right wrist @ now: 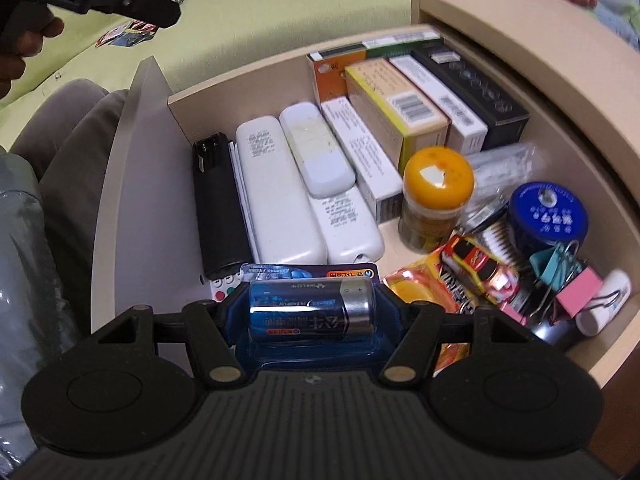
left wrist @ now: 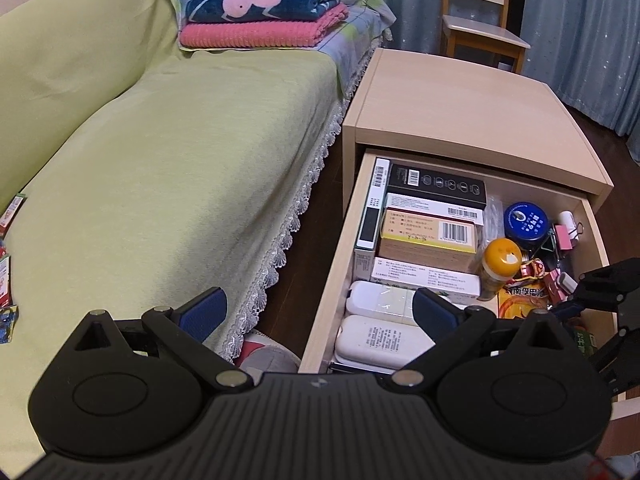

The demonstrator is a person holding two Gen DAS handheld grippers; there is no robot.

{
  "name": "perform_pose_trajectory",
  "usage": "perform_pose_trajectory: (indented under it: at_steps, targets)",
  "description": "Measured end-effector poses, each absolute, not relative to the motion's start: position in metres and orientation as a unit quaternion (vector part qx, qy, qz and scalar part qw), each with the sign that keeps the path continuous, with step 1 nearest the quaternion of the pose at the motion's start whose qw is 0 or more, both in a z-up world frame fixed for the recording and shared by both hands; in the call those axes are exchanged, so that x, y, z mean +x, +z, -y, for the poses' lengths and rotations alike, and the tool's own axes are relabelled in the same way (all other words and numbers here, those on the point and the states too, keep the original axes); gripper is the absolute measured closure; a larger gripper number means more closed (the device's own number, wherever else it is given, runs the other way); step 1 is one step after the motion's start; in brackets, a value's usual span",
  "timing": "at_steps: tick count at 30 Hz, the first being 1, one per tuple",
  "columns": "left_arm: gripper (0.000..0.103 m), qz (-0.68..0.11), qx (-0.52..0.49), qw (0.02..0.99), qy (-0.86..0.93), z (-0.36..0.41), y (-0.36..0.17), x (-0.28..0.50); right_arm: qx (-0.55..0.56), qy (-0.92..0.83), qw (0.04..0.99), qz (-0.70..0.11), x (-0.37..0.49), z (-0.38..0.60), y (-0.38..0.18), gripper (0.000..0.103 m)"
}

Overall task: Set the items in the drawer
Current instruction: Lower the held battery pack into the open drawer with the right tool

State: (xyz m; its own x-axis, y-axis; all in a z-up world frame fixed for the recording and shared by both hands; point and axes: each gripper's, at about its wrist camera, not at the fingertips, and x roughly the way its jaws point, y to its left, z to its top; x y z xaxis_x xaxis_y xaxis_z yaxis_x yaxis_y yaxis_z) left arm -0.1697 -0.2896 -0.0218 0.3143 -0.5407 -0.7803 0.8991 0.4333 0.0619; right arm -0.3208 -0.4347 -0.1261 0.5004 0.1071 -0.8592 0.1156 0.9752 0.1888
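The wooden drawer (left wrist: 326, 292) of a bedside cabinet stands pulled out and is packed with boxes, white remotes (left wrist: 380, 338) and small items. In the right wrist view my right gripper (right wrist: 311, 304) is shut on a blue blister pack holding a large battery (right wrist: 310, 310), held just above the drawer's (right wrist: 138, 184) near end, over a remote's buttons. My left gripper (left wrist: 320, 312) is open with nothing between its blue fingers, hovering above the drawer's left wall and the sofa edge. The right gripper's body (left wrist: 604, 300) shows at the right edge of the left wrist view.
A green-covered sofa (left wrist: 160, 168) with lace trim lies left of the cabinet, with folded blankets (left wrist: 264, 12) at its far end and small packets (left wrist: 8, 264) at the near left. A wooden chair (left wrist: 480, 28) stands behind the cabinet. An orange-lidded bottle (right wrist: 436, 196), blue tin (right wrist: 548, 212) and binder clips (right wrist: 572, 288) fill the drawer's right side.
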Motion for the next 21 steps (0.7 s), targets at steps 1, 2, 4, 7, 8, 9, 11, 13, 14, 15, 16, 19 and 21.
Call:
perform_pose_trajectory:
  at_steps: [1,2,4,7,8,9,11,13,14,15,16,19,21]
  targets:
    - [0.003,-0.353,0.255,0.769,-0.469,0.290,-0.022,-0.170,0.121,0.001,0.856,-0.502,-0.321,0.437,-0.127,0.041]
    - [0.003,-0.353,0.255,0.768,-0.470,0.290,-0.022,-0.171,0.128,0.003,0.854,-0.504,-0.321,0.439,-0.129,0.040]
    - [0.003,-0.354,0.255,0.767,-0.471,0.291,-0.023,-0.171,0.139,0.006,0.851,-0.506,-0.321,0.441,-0.131,0.040]
    - [0.003,-0.356,0.255,0.766,-0.471,0.291,-0.024,-0.170,0.148,0.005,0.849,-0.508,-0.322,0.438,-0.132,0.039]
    - [0.003,-0.357,0.255,0.765,-0.472,0.291,-0.025,-0.170,0.149,0.005,0.848,-0.508,-0.322,0.439,-0.132,0.039]
    - [0.003,-0.357,0.255,0.764,-0.472,0.291,-0.025,-0.170,0.151,0.004,0.848,-0.508,-0.323,0.438,-0.131,0.039]
    - [0.003,-0.358,0.256,0.763,-0.474,0.292,-0.026,-0.170,0.157,0.001,0.848,-0.506,-0.325,0.438,-0.130,0.039]
    - [0.003,-0.358,0.257,0.761,-0.475,0.293,-0.027,-0.170,0.164,-0.002,0.848,-0.505,-0.328,0.441,-0.129,0.039]
    - [0.003,-0.359,0.257,0.761,-0.476,0.294,-0.027,-0.171,0.167,-0.004,0.848,-0.503,-0.330,0.441,-0.128,0.039]
    - [0.003,-0.360,0.257,0.760,-0.476,0.294,-0.028,-0.171,0.172,-0.004,0.848,-0.501,-0.331,0.441,-0.127,0.038]
    - [0.003,-0.360,0.257,0.760,-0.477,0.295,-0.028,-0.171,0.177,-0.003,0.849,-0.498,-0.332,0.442,-0.126,0.038]
    - [0.003,-0.362,0.257,0.758,-0.478,0.297,-0.029,-0.172,0.202,0.013,0.851,-0.485,-0.334,0.444,-0.123,0.037]
    - [0.003,-0.361,0.258,0.758,-0.478,0.297,-0.029,-0.173,0.208,0.018,0.853,-0.479,-0.333,0.443,-0.120,0.037]
